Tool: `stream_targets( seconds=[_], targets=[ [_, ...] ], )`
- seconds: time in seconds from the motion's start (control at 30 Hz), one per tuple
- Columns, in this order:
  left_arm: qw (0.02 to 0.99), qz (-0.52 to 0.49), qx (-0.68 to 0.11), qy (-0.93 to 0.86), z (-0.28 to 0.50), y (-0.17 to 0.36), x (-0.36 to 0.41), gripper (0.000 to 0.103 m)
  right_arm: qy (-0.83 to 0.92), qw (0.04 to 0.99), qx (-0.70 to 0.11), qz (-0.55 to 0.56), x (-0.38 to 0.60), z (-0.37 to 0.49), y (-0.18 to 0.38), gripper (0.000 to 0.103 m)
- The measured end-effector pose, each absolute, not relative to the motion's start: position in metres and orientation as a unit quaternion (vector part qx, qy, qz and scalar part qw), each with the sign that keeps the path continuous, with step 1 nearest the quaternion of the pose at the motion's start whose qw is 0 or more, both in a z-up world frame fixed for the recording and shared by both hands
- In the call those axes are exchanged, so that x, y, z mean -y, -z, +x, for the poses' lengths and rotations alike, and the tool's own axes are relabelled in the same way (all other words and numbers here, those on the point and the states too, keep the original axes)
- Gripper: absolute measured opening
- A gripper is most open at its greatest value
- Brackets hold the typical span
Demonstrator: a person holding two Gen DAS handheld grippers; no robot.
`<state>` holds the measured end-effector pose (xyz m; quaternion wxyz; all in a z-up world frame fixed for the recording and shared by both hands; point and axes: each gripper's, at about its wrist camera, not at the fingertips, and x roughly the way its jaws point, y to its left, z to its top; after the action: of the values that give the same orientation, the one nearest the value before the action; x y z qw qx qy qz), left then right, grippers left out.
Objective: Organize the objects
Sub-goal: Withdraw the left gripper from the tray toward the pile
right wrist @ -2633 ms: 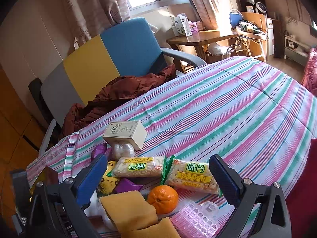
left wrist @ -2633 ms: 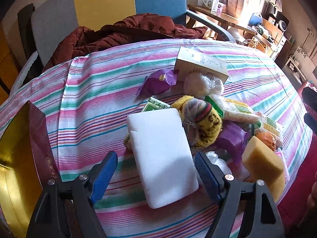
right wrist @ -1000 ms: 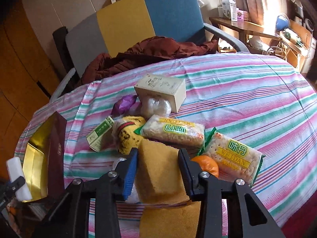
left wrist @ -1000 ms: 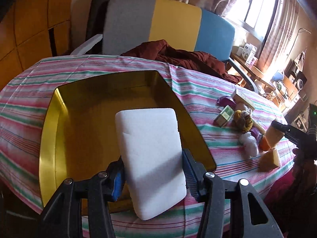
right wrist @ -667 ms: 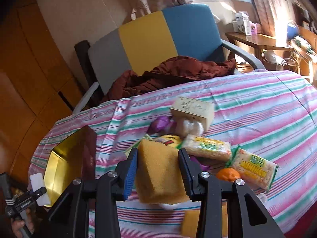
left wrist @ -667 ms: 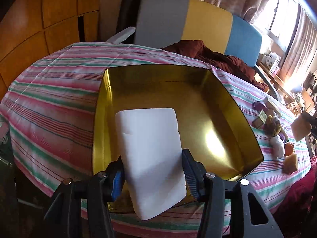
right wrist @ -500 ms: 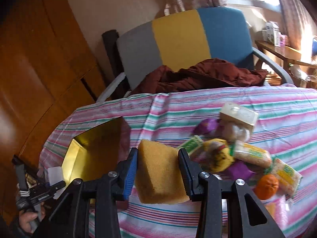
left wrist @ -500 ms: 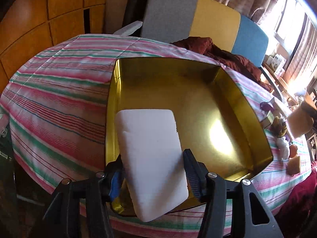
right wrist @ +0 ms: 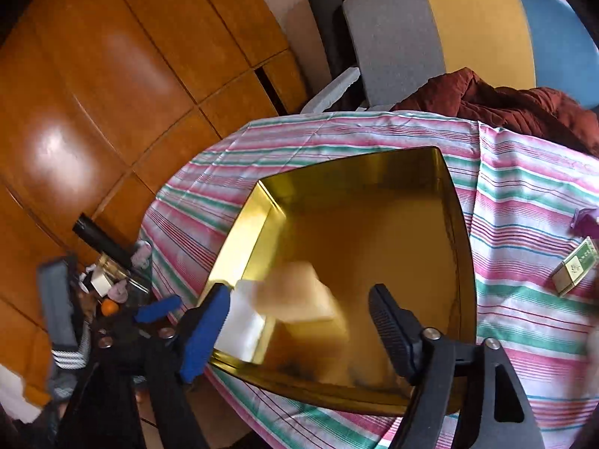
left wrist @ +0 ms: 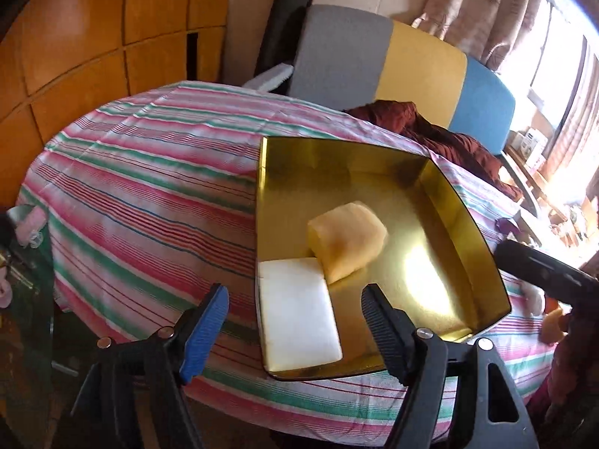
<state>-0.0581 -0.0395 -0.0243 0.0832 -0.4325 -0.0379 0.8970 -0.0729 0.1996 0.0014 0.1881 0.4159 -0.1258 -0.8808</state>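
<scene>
A gold tray (left wrist: 460, 209) stands on the striped tablecloth. In it a white sponge (left wrist: 299, 310) lies flat in the near left corner, and a yellow sponge (left wrist: 346, 241) rests just beyond, touching it. My left gripper (left wrist: 295, 299) hovers over the white sponge, jaws opening, pads clear of it. In the right wrist view the tray (right wrist: 374, 232) fills the middle. My right gripper (right wrist: 299, 292) is above it, jaws opening, and the blurred yellow sponge (right wrist: 295, 295) sits loose below them beside the white sponge (right wrist: 243, 321). The left gripper (right wrist: 157, 308) shows at the lower left.
A grey, yellow and blue chair (left wrist: 374, 60) with a maroon jacket (left wrist: 430, 127) stands behind the table. A green box (right wrist: 574, 271) and a purple packet (right wrist: 586, 220) lie right of the tray. A low glass table (left wrist: 22, 262) with small items stands at the left. Wooden panels (right wrist: 112, 75) line the wall.
The left jaws spread and the white sponge dropped flat into the tray. The right gripper swung left from the pile to over the tray, opened, and let the yellow sponge go.
</scene>
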Motion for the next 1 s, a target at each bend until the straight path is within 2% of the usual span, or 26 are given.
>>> stream_targets(
  seconds=[0.17, 0.5, 1.0],
  targets=[
    [0.058, -0.419, 0.020, -0.906, -0.052, 0.020, 0.033, 0.075, 0.904, 0.153, 0.077, 0.392, -0.193, -0.053, -0.003, 0.103],
    [0.054, -0.406, -0.020, -0.912, -0.035, 0.017, 0.007, 0.074, 0.930, 0.088, 0.017, 0.356, -0.198, -0.022, -0.005, 0.103],
    [0.145, -0.416, -0.035, -0.897, -0.015, 0.021, -0.039, 0.074, 0.936, -0.002, 0.041, 0.351, -0.263, 0.004, -0.003, 0.103]
  ],
)
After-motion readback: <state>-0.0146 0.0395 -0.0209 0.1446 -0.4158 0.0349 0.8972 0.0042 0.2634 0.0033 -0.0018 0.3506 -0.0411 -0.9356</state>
